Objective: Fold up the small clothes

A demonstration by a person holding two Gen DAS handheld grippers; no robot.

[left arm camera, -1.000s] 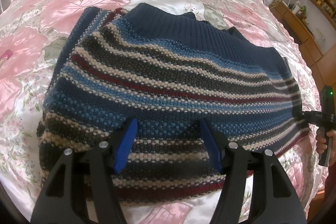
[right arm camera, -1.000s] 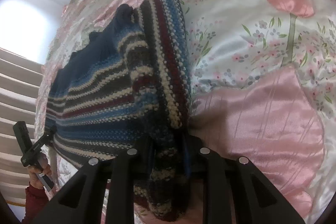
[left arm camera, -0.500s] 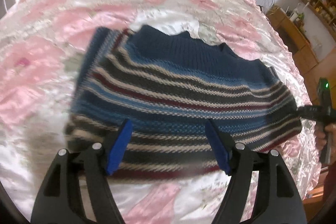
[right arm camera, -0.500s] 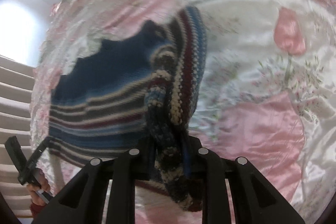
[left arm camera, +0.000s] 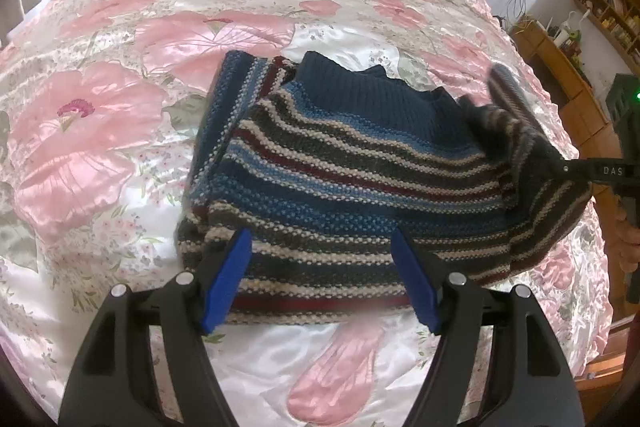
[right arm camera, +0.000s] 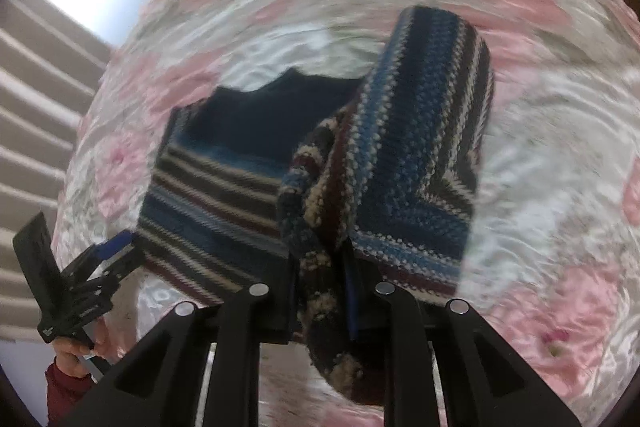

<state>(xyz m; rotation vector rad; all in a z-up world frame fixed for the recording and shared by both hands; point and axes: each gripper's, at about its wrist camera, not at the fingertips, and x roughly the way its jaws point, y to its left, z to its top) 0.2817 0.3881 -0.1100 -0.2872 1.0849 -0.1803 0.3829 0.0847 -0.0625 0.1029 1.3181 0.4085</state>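
striped sweater flat on the bed, one side already turned in, the other side raised off the cover. right tool pressed together on a bunch of the knit at that raised edge, probably to carry it across toward the middle for the next fold. left tool spread wide, hovering over the hem and gripping nothing, likely kept near to pin the body down, because the loose knit can drag on the smooth cover.
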